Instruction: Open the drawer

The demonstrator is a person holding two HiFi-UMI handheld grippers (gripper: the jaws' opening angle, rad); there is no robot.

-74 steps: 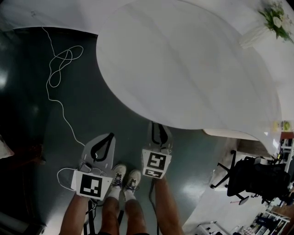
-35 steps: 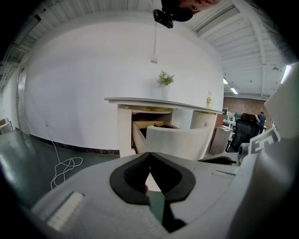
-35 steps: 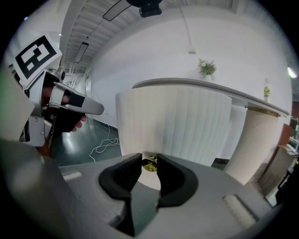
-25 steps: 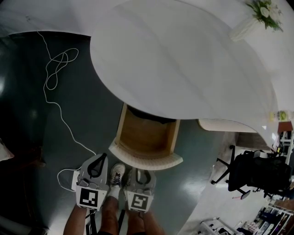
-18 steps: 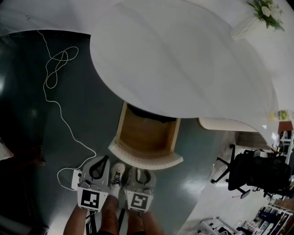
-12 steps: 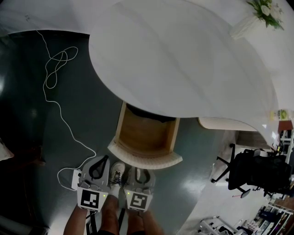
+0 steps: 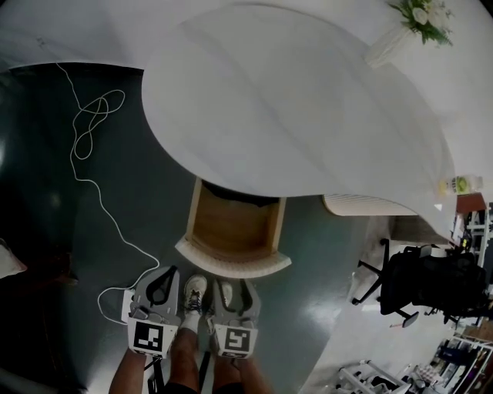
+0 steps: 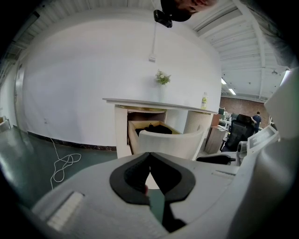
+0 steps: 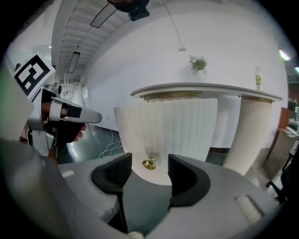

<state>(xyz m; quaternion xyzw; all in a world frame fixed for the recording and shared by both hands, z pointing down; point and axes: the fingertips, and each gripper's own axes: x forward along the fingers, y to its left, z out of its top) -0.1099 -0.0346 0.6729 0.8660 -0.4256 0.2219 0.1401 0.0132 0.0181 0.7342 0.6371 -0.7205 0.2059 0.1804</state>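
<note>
A wooden drawer with a curved white ribbed front stands pulled out from under the round white table. Something dark lies at its back. My right gripper sits just in front of the drawer front. Its jaws are opening, and the small brass knob shows between them with a gap on each side. My left gripper hangs beside it to the left, off the drawer, jaws shut on nothing.
A white cable loops over the dark floor at left. The person's shoes stand between the grippers. A ribbed pedestal and a black office chair are at right. A flower vase and a bottle stand on the table.
Since the earliest frame the drawer has come out from under the table and the right gripper has drawn back toward the feet. Over the last second both grippers stay put.
</note>
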